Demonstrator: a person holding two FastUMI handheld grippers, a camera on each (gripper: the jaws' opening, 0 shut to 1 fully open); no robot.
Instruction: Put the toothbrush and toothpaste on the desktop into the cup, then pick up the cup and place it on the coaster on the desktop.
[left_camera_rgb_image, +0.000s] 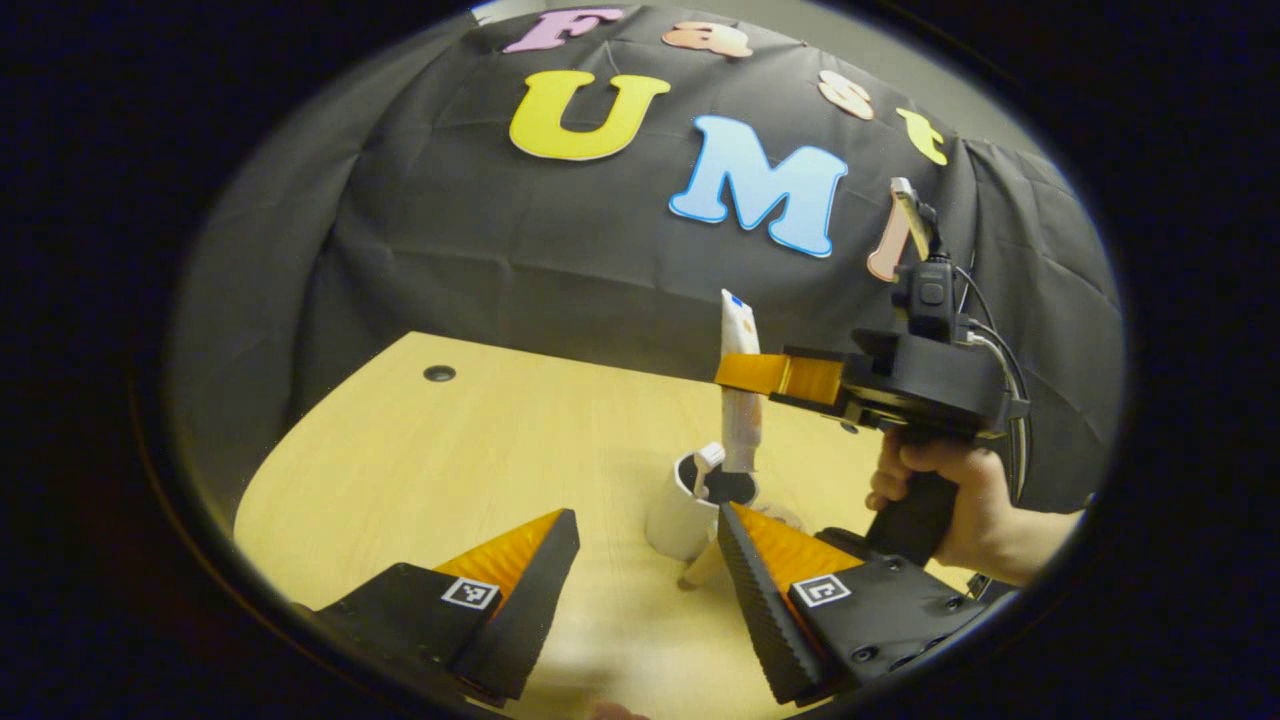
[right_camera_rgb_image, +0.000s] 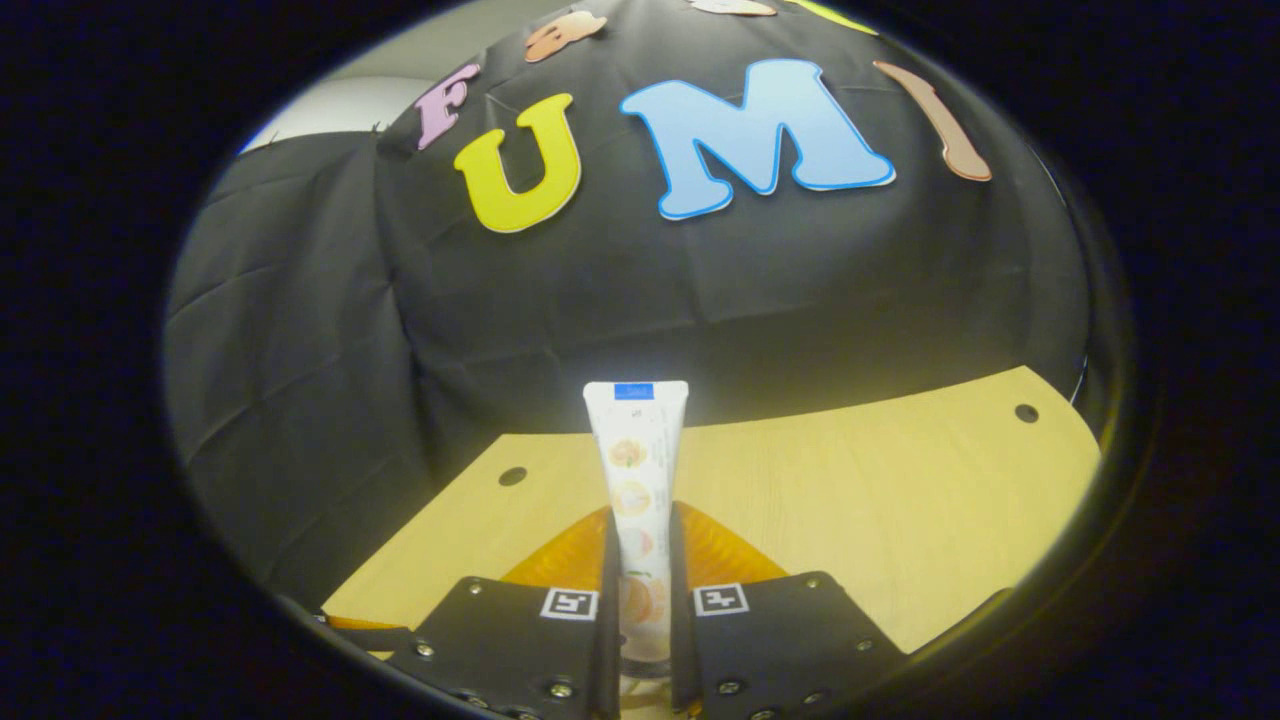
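A white cup (left_camera_rgb_image: 672, 518) stands on the wooden desk (left_camera_rgb_image: 450, 470) with the toothbrush head (left_camera_rgb_image: 710, 457) sticking up out of it. The white toothpaste tube (left_camera_rgb_image: 739, 345) stands upright over the cup, its lower end at the cup's mouth. My right gripper (left_camera_rgb_image: 735, 373) is shut on the tube at mid-height, and a hand (left_camera_rgb_image: 960, 505) holds its grip. In the right gripper view the tube (right_camera_rgb_image: 636, 470) rises between the closed fingers of the right gripper (right_camera_rgb_image: 640, 560). My left gripper (left_camera_rgb_image: 648, 512) is open, low over the desk just in front of the cup.
The black cloth wall closes off the far side of the desk (right_camera_rgb_image: 880, 500). Cable holes sit near the desk's back edge (left_camera_rgb_image: 439, 373) (right_camera_rgb_image: 1026, 412). A pale flat thing (left_camera_rgb_image: 700, 572) lies at the cup's foot; what it is cannot be told.
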